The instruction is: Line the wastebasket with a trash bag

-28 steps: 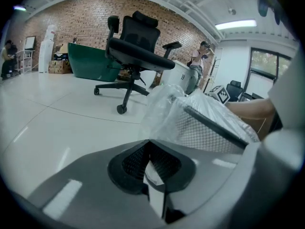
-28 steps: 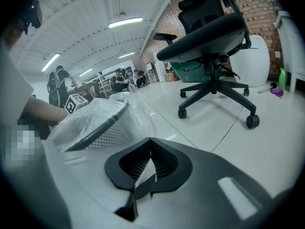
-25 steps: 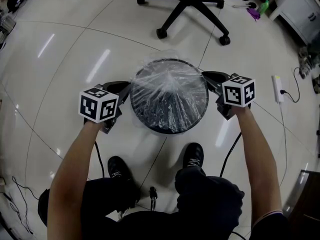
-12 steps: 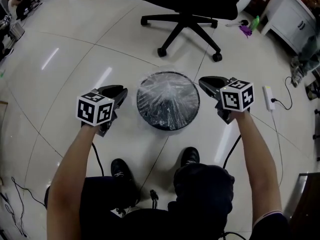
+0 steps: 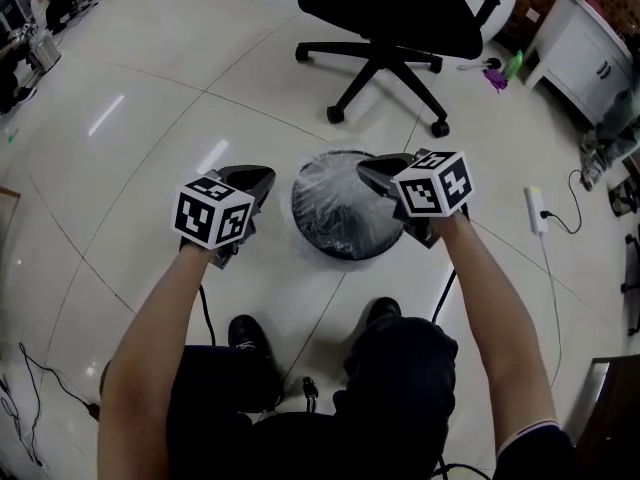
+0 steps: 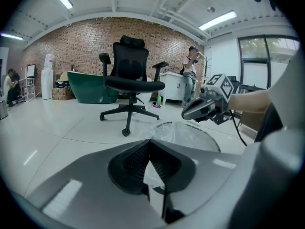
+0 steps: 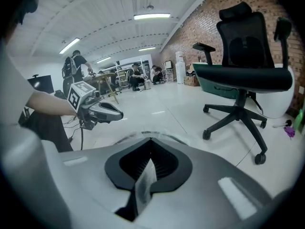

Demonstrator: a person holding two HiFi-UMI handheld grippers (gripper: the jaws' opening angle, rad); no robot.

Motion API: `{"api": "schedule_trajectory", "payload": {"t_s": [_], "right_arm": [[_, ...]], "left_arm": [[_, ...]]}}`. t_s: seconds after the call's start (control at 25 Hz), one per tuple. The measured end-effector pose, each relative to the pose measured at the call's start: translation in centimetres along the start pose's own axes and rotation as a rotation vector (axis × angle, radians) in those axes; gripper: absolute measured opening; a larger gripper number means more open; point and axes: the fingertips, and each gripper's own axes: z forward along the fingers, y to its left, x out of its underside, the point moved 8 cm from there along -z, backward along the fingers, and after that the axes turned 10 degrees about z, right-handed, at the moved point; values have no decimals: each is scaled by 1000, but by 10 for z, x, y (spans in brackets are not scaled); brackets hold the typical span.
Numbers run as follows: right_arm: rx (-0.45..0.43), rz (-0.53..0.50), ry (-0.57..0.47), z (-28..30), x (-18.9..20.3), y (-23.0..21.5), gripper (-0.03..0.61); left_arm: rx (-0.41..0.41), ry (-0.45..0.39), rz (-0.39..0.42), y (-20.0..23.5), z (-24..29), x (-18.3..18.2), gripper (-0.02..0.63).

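Left gripper [image 5: 263,177] is hovering just left of the wastebasket [image 5: 345,247] on the floor [image 5: 150,148], right gripper [image 5: 366,171] over its right rim, both with jaws squeezed together. Clear trash bag [image 5: 330,194] is covering its mouth, and an office chair [image 5: 392,28] is sitting close behind.

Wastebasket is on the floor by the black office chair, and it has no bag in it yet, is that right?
Not quite. The head view shows the wastebasket already has a clear bag stretched over its rim. The rest holds: it stands on the floor by the black office chair.
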Motion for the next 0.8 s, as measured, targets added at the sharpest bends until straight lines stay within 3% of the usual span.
{"api": "schedule_trajectory", "payload": {"t_s": [0.4, 0.8], "right_arm": [[-33, 28, 92, 62, 6, 12, 2], [10, 51, 219, 102, 35, 2, 2]], "left_arm": [[13, 31, 10, 4, 15, 8, 12], [33, 36, 10, 1, 20, 13, 12]]}}
